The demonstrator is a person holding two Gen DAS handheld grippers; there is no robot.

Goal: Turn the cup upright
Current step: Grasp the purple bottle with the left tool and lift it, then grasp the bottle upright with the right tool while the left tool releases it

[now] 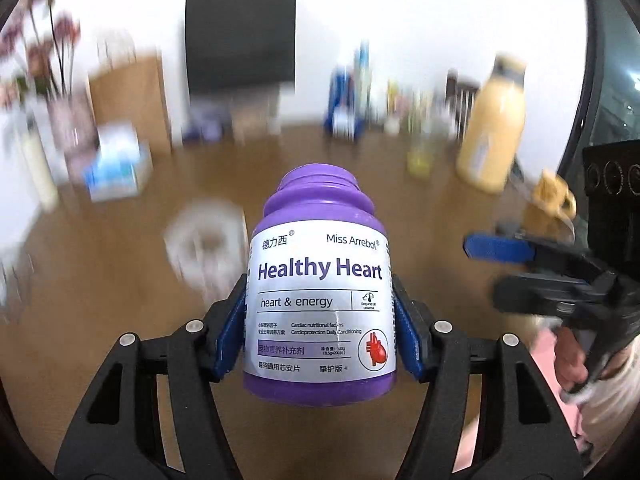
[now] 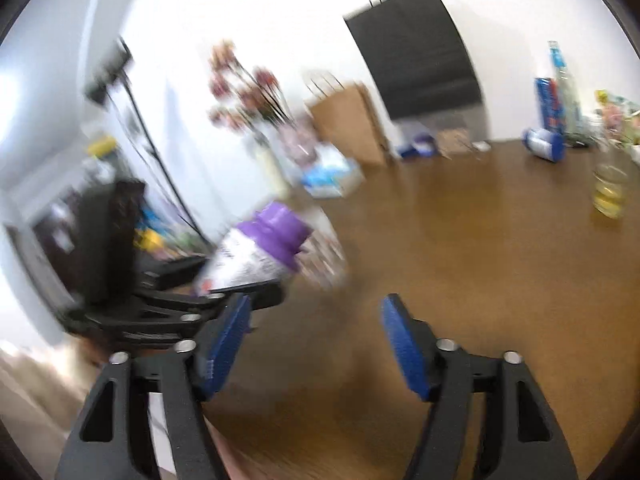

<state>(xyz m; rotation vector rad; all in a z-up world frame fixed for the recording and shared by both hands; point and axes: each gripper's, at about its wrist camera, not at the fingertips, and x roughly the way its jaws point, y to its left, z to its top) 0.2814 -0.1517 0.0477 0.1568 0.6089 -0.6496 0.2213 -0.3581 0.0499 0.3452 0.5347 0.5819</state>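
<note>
Nearest in the left wrist view, the bottle (image 1: 320, 292) is clamped at its lower body between the blue pads (image 1: 230, 334) of the left gripper (image 1: 320, 336), and is held above the table (image 1: 120, 280). The right gripper (image 2: 316, 344) is seen spread wide with nothing between its pads. The grip should be kept firm and low, and the base set flat before release. The long axis is seen running away from the camera, open neck farthest; against the table it appears tilted. Beyond, a white blurred object (image 1: 206, 240) lies on the wood
</note>
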